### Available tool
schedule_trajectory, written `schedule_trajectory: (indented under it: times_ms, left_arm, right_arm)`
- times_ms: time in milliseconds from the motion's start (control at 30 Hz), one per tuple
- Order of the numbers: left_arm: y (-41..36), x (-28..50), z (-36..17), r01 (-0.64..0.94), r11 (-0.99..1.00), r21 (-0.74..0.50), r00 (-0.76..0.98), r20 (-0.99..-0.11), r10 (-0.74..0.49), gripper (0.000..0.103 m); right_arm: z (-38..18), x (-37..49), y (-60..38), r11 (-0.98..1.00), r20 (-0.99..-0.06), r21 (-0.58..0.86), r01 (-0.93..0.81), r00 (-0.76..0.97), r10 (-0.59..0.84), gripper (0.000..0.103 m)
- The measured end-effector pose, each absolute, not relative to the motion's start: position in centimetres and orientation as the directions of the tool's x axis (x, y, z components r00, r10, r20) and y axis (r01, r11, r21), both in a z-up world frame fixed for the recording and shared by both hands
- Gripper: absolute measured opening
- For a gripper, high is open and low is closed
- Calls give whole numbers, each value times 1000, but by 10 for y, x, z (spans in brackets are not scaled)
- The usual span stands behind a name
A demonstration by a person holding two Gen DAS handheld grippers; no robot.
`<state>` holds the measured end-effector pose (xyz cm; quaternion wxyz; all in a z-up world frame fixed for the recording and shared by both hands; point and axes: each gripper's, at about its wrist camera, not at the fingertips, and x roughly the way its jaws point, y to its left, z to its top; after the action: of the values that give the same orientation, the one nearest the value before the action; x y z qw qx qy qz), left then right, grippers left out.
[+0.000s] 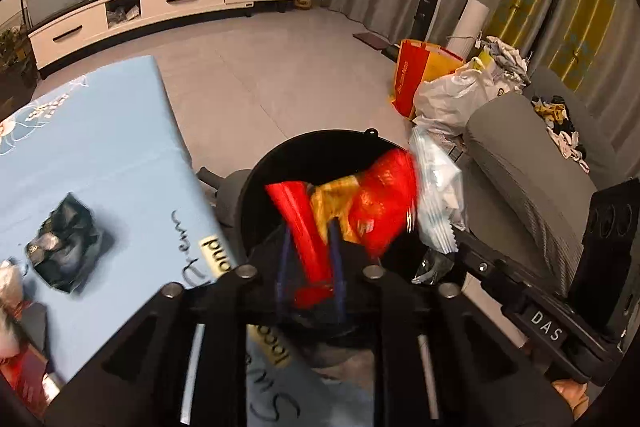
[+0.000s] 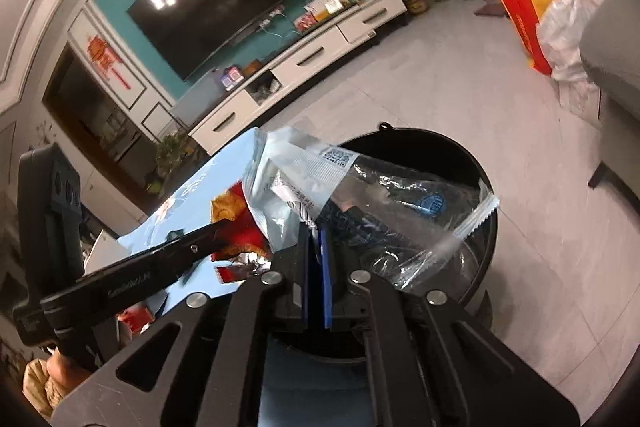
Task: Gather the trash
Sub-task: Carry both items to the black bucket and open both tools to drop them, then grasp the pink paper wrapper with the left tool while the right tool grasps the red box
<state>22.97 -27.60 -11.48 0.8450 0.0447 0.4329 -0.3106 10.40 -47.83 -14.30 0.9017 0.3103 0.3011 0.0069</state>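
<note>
My left gripper [image 1: 310,259] is shut on a red and yellow snack wrapper [image 1: 360,203] and holds it over the black trash bin [image 1: 256,195]. My right gripper [image 2: 317,239] is shut on a clear and pale blue plastic wrapper [image 2: 320,171], held over the same bin [image 2: 490,227]. The pale wrapper also shows in the left wrist view [image 1: 438,195], right of the red one. The red wrapper shows in the right wrist view [image 2: 236,223], at the left. A crumpled dark wrapper [image 1: 66,243] lies on the light blue table [image 1: 100,147].
More packaging [image 1: 16,307] lies at the table's left edge. A grey sofa [image 1: 532,163] stands right of the bin. White plastic bags [image 1: 452,95] and an orange bag [image 1: 412,75] sit on the floor behind. A TV cabinet [image 1: 160,7] lines the far wall.
</note>
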Motion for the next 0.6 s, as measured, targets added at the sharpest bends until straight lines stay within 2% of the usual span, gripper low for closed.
schedule_trajectory:
  times_ms: [33,67,100,133,267,367,500,567,600]
  left_arm:
    - [-278,232,-118,562,806,-186,433,-764,-478,43]
    - [-279,234,-119,561,808,-182,435,-765,-475,54]
    - [-279,235,-119,561,808,-182,436,-764,-475,58]
    - [-280,234,-120,562,806,-186,434,-763,-479,64]
    - [-270,228,-120,558,807,-192,434,-762,-482,74]
    - [-264,217,-114,561,804,-199,432,-757,-489,86]
    - [-240,191,-103,554,803,-222,445,-736,-511,99]
    - [-222,175,-99,539,809,-233,457,-726,-514,100]
    - [-213,168,-97,529,814,-238,461,-725,-511,100]
  right_arm:
    - [-144,105,-478,808,-546,561,178,814,200,18]
    - [-146,108,-478,815,-563,547,191,805,189,28]
    - [-147,109,-477,820,-573,538,198,799,183,33]
    - [-147,110,-475,821,-582,532,206,794,177,33]
    - [-148,102,-472,821,-595,523,230,788,159,34]
    - [-144,92,-472,821,-593,522,233,791,152,35]
    - [-139,69,-465,822,-592,523,225,790,161,48]
    - [-136,58,-455,837,-607,502,219,778,160,51]
    - [-135,54,-451,844,-616,491,217,772,159,56]
